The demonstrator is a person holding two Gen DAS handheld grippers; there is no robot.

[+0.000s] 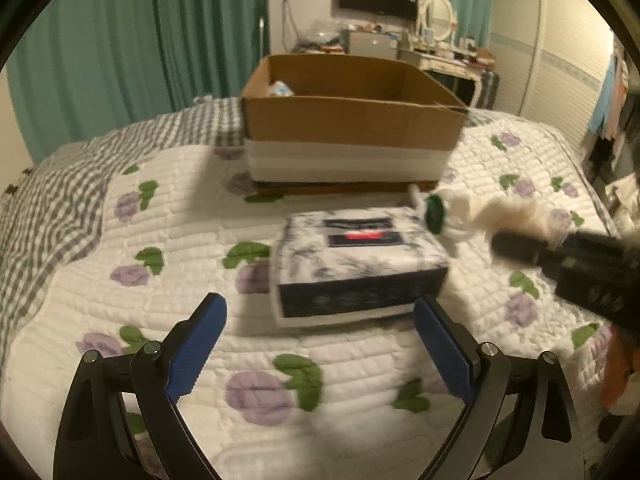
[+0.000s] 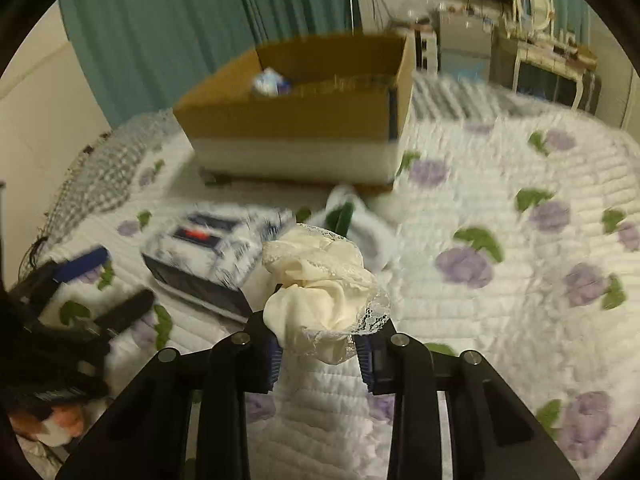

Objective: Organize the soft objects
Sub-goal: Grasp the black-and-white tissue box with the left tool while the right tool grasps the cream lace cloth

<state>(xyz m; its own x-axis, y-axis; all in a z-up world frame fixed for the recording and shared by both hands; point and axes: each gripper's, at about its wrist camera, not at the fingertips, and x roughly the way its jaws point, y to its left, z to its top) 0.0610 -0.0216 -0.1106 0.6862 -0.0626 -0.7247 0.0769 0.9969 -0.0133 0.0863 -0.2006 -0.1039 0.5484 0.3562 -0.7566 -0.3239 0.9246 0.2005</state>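
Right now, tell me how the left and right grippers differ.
The left gripper is open and empty; the right gripper is shut on the cream lace cloth. The left gripper faces the tissue pack lying on the quilt; the right gripper points toward the cardboard box. Both have blue pads.

Left tongs (image 1: 320,332) spread wide above flowered bed quilt (image 1: 160,220).
Tissue pack (image 1: 356,264) at frame centre, between blue pads (image 1: 196,344); cardboard box (image 1: 348,120) behind, upper centre; right tongs (image 1: 516,240) holding cream cloth (image 1: 516,212) at right.
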